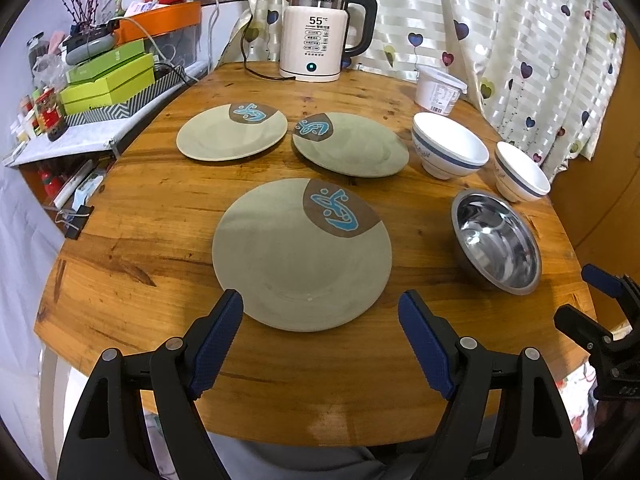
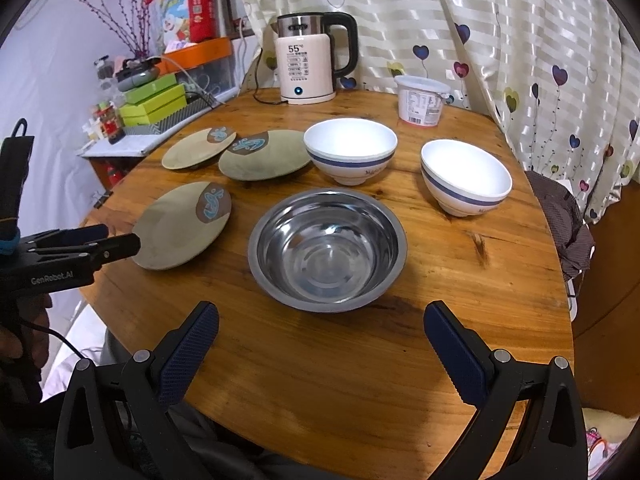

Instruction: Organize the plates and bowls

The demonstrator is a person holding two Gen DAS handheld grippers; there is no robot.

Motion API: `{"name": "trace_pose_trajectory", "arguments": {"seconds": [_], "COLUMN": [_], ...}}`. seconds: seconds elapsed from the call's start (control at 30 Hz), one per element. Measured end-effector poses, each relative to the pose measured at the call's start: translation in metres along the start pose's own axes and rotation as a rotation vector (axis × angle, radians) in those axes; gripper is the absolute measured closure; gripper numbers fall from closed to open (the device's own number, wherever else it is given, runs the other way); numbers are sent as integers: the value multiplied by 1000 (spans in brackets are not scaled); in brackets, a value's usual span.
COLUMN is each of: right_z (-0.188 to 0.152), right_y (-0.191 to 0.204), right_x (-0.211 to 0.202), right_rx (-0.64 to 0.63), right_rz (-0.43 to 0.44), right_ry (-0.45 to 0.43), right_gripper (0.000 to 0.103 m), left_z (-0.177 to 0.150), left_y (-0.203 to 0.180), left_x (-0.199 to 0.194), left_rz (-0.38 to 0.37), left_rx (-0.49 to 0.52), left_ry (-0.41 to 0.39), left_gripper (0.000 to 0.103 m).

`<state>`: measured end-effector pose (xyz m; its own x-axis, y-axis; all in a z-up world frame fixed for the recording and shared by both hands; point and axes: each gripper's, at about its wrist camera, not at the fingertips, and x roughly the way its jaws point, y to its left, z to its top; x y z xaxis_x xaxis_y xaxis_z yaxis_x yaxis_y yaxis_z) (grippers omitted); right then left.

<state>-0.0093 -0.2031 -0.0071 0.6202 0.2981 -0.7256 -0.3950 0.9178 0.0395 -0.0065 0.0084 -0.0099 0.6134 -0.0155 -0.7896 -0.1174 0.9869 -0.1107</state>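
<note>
Left gripper [image 1: 320, 312]: fingers spread wide, holding nothing; hovers over the near edge of the table [image 1: 132, 216], its tips flanking the near rim of the closest plate without touching it.
Right gripper [image 2: 320, 320]: fingers spread wide, empty; poised just short of the steel bowl, not touching.
Near plate [image 1: 302, 254]: flat on the table, grey-green with a brown patch and blue motif at its far right; centred in the left wrist view, at the left side in the right wrist view.
Far plates: far-left plate [image 1: 232, 136] and far-right plate [image 1: 350, 144] lie side by side behind the near plate; rims very close, contact cannot be told.
Steel bowl [image 2: 327, 250]: upright, empty, right of the near plate; centred in the right wrist view, partly at the side in the left.
White bowls: two, blue-banded, upright, apart; inner bowl [image 2: 351, 148] just beside the far-right plate, outer bowl [image 2: 466, 176] near the table's right edge.
Kettle [image 1: 320, 28]: at the back of the table, display reads 55.
White tub [image 2: 422, 100]: right of the kettle, by the curtain [image 2: 520, 40].
Right wrist view only: left gripper seen side-on at the left, a hand [image 2: 24, 340] below it.
Left wrist view only: shelf clutter with green boxes [image 1: 108, 80].
</note>
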Motion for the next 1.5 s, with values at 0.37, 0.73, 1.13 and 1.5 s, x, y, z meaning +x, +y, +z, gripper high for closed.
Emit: {"name": "trace_pose_trajectory", "arguments": {"seconds": [0.37,0.73,1.13,1.5], "right_z": [2,3,3,4], "right_y": [-3,-6,-4,-7], "right_x": [3,7,8,11], "right_rx": [13,27,15,24], "right_rz": [29,32,34,30], "right_ry": [-1,22,30,35], "right_gripper": [0,0,0,0], "left_z": [1,3,4,5], "left_y": [2,2,1,-1], "left_x": [4,7,9,10], "left_rz": [6,4,5,2], "left_rx": [-6,-1,5,17], "left_ry": [10,21,18,10], "left_gripper": [23,23,23,23]}}
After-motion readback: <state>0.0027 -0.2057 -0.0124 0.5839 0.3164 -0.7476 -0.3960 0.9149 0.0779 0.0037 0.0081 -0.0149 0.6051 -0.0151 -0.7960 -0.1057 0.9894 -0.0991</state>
